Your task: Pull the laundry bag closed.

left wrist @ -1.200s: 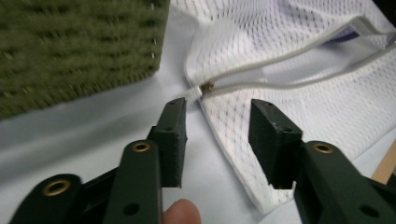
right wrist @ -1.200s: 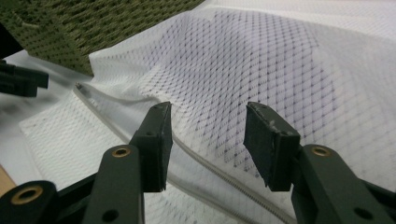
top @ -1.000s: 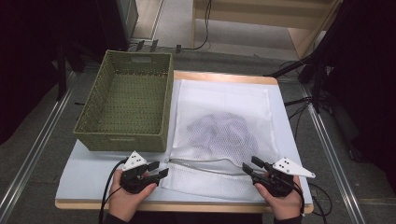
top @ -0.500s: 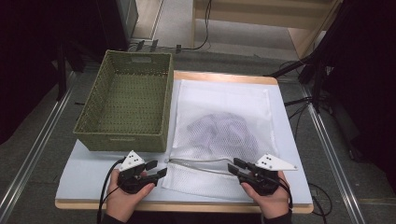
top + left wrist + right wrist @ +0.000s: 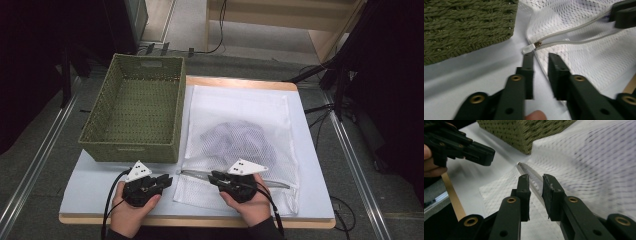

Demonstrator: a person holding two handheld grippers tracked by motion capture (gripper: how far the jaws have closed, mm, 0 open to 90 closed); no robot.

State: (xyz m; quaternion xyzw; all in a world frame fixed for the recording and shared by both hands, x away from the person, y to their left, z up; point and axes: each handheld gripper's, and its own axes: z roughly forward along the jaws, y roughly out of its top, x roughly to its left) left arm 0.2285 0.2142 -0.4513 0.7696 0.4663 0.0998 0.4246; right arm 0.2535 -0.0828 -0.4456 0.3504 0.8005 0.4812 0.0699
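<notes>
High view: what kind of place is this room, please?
Probably a lab or workshop set up for recording, not a home. A small white-topped table with a wooden edge stands between metal floor rails, black cables trail over the grey floor, and dark equipment stands beside a plain wooden frame.

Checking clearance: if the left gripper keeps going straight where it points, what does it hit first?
Likely the white zipper end tab at the corner of the mesh laundry bag, just ahead of the left gripper. The woven green basket lies off to the side. Depth is hard to judge.
</notes>
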